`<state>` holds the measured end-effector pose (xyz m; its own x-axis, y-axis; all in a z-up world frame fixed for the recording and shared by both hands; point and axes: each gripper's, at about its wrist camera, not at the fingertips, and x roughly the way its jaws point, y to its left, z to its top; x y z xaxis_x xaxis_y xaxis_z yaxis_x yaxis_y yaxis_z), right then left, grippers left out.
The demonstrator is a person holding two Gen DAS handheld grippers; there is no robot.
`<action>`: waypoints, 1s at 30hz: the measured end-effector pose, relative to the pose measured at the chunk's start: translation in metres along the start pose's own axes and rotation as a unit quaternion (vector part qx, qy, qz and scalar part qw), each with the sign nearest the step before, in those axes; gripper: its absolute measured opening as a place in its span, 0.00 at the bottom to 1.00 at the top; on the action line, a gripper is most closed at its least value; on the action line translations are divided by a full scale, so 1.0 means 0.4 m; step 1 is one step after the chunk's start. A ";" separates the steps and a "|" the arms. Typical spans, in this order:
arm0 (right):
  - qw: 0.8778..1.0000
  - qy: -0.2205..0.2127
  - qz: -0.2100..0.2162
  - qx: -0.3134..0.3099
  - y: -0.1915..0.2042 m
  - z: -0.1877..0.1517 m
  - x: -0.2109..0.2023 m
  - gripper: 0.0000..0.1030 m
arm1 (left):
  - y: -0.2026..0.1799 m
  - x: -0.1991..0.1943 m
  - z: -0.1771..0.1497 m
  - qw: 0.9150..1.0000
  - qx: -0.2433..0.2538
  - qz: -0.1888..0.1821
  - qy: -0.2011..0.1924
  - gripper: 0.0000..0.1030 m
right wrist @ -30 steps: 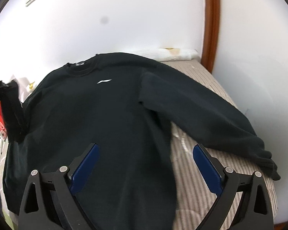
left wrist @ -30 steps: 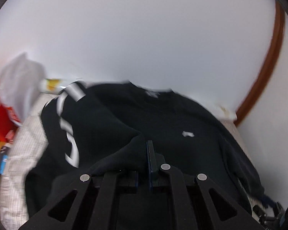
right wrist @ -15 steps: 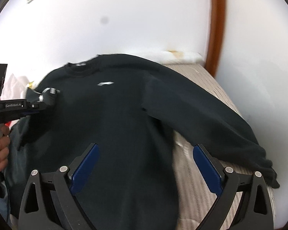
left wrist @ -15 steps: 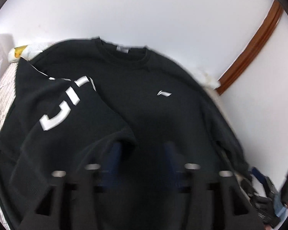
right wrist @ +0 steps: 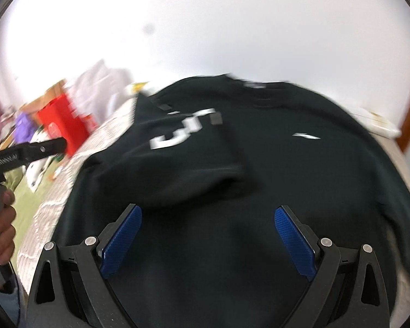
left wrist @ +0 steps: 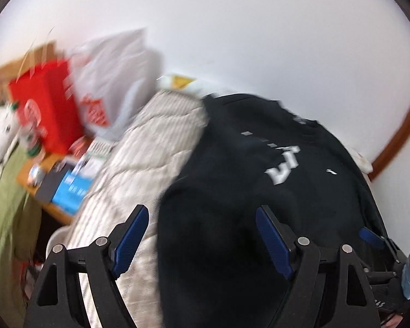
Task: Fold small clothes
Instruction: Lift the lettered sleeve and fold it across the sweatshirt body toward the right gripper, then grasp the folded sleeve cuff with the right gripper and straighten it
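Sweatshirt (right wrist: 259, 191) on bed (left wrist: 139, 158): one sleeve (right wrist: 177, 158) folded across at 10 o'clock; rest unfolded. Both tools, left (left wrist: 202, 243) and right (right wrist: 207, 243), spread, nothing held.

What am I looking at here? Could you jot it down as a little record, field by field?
setting: a bed with a pale striped cover against a white wall
garment: black sweatshirt spread on the bed
fold state: one sleeve with white lettering lies folded across the chest
left gripper: open, holding nothing, at the sweatshirt's edge
right gripper: open, holding nothing, over the sweatshirt's lower part
beside the bed: red bag, white plastic bag, other clutter too blurred to name
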<state>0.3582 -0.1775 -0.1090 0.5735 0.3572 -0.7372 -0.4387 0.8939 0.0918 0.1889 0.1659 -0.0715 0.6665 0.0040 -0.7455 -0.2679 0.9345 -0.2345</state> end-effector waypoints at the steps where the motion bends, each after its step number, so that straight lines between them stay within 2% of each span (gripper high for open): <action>1: 1.000 0.007 0.010 -0.013 0.041 0.002 0.025 0.94 | 0.032 0.000 -0.008 1.000 -0.010 0.004 0.003 0.77; 4: 0.998 0.025 0.031 -0.047 0.144 0.005 0.099 0.94 | 0.098 0.017 -0.029 0.999 -0.034 0.013 0.011 0.77; 8: 0.996 0.055 0.026 -0.068 0.223 -0.002 0.188 0.94 | 0.136 0.045 -0.059 0.999 -0.048 0.007 0.023 0.77; 10: 0.995 0.060 0.008 -0.079 0.250 -0.006 0.219 0.94 | 0.143 0.056 -0.065 0.998 -0.052 0.004 0.026 0.77; 12: 0.993 0.067 -0.030 -0.091 0.273 -0.003 0.265 0.94 | 0.143 0.069 -0.069 0.998 -0.053 -0.001 0.028 0.77; 14: 0.992 0.068 -0.056 -0.091 0.276 0.000 0.292 0.85 | 0.134 0.088 -0.069 0.998 -0.051 -0.001 0.033 0.77; 16: 0.993 0.065 -0.058 -0.086 0.269 0.005 0.298 0.62 | 0.119 0.106 -0.069 0.998 -0.047 0.003 0.041 0.77; 19: 0.996 0.038 -0.034 -0.076 0.236 0.023 0.246 0.43 | 0.092 0.140 -0.069 0.998 -0.036 0.013 0.050 0.77; 21: 0.998 0.023 -0.002 -0.057 0.188 0.042 0.201 0.37 | 0.081 0.160 -0.071 0.998 -0.033 0.031 0.052 0.77; 23: 0.999 0.000 0.010 -0.039 0.140 0.060 0.161 0.31 | 0.073 0.177 -0.073 0.997 -0.035 0.041 0.054 0.77; 27: 0.999 -0.032 0.013 0.004 0.033 0.099 0.098 0.29 | 0.061 0.207 -0.075 0.996 -0.041 0.046 0.061 0.77; 30: 0.998 -0.058 0.001 0.033 -0.056 0.121 0.045 0.28 | 0.045 0.221 -0.071 0.995 -0.026 0.072 0.058 0.77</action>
<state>0.4120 -0.1781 -0.0918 0.6504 0.3848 -0.6549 -0.3959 0.9076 0.1401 0.2232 0.1730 -0.1596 0.5348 0.0934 -0.8398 -0.3935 0.9071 -0.1497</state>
